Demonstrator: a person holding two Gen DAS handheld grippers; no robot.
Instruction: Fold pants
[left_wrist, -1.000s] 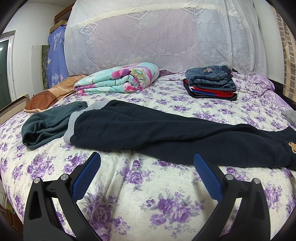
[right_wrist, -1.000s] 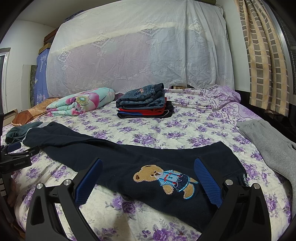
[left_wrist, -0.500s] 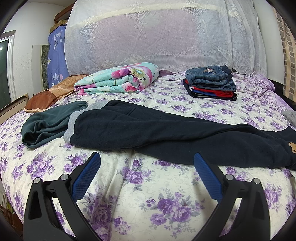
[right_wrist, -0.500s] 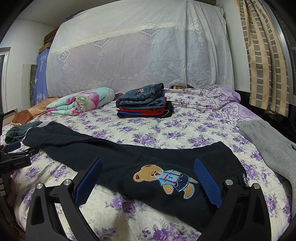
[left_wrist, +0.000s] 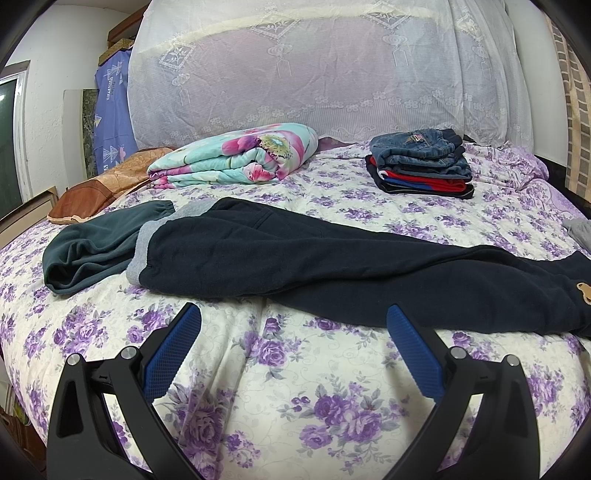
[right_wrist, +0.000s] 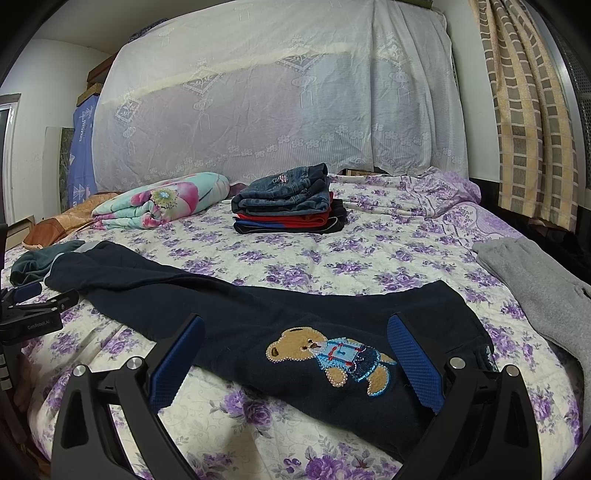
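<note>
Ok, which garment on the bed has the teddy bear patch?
The navy pants laid out nearest the right gripper; the grey and teal garments look plain.

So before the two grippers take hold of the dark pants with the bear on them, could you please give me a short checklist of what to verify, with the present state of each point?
1. Left gripper open, nothing between its fingers: ok.
2. Right gripper open and empty: ok.
3. Navy pants lying stretched out across the bed, no fold made yet: ok.
4. Bear patch facing up, near the right gripper: ok.
5. Cuff end free of other cloth: not ok, the grey cuff touches the teal garment.
6. Both legs aligned on each other: cannot tell.
</note>
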